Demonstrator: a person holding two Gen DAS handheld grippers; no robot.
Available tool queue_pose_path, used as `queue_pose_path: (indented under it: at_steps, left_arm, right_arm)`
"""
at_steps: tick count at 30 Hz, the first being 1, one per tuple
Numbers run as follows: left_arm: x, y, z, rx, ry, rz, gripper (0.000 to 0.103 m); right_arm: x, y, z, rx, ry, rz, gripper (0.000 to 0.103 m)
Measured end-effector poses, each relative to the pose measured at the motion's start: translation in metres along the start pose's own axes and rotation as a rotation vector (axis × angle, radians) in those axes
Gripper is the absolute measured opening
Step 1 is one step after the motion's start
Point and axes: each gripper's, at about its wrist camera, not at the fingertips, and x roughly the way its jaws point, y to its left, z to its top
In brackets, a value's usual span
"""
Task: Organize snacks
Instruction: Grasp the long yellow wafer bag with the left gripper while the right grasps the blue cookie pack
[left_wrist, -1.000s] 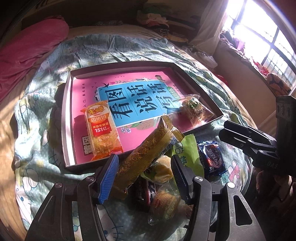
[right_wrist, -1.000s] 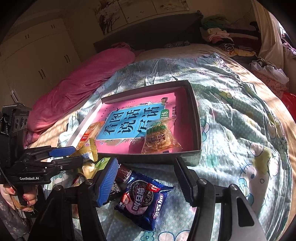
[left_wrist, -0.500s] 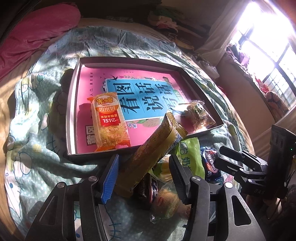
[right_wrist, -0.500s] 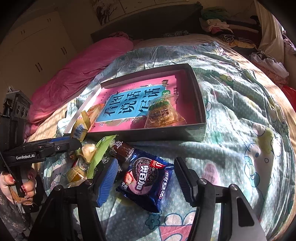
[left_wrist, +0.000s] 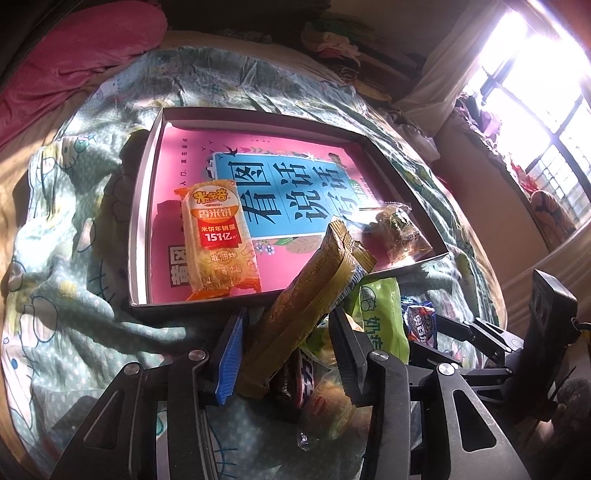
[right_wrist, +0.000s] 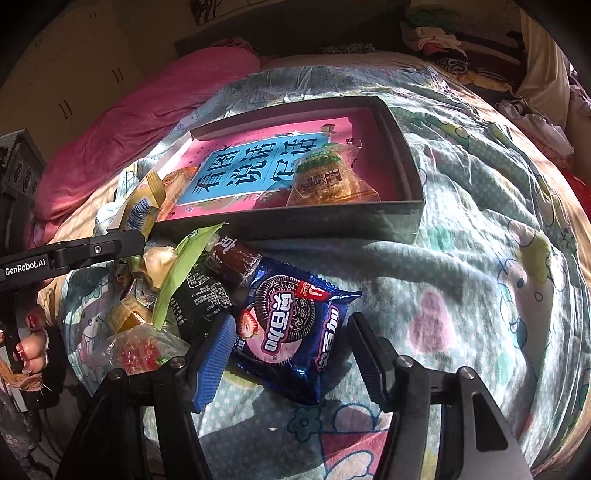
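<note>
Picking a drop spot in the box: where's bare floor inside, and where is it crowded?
Free: the pink strip along the far wall of the box, and the middle band between the orange rice cracker pack and the clear-wrapped cake. Crowded: the snack pile outside the near wall, where the gold bar leans over the rim.

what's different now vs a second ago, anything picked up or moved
The right gripper has come down toward the blue cookie pack, open around it, not gripping. The left gripper has eased toward the box, the gold bar between its open fingers. Both packets in the box stayed put.
</note>
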Motion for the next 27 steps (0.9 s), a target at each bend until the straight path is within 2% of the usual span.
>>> queue_pose_path:
  at_steps: [12, 19, 23, 27]
  left_arm:
    - [0.004, 0.001, 0.000, -0.045, -0.006, -0.004, 0.044]
    - [0.005, -0.001, -0.001, -0.045, -0.009, 0.012, 0.044]
    - [0.004, 0.003, -0.002, -0.061, -0.012, 0.009, 0.041]
    - [0.002, 0.007, -0.003, -0.069, -0.016, 0.014, 0.034]
  right_arm:
    - [0.009, 0.009, 0.001, -0.030, -0.013, -0.014, 0.065]
    - [0.018, 0.017, 0.000, -0.097, 0.003, -0.063, 0.067]
    - [0.017, 0.019, -0.001, -0.134, 0.009, -0.077, 0.066]
    - [0.011, 0.006, 0.001, -0.095, 0.007, -0.057, 0.057]
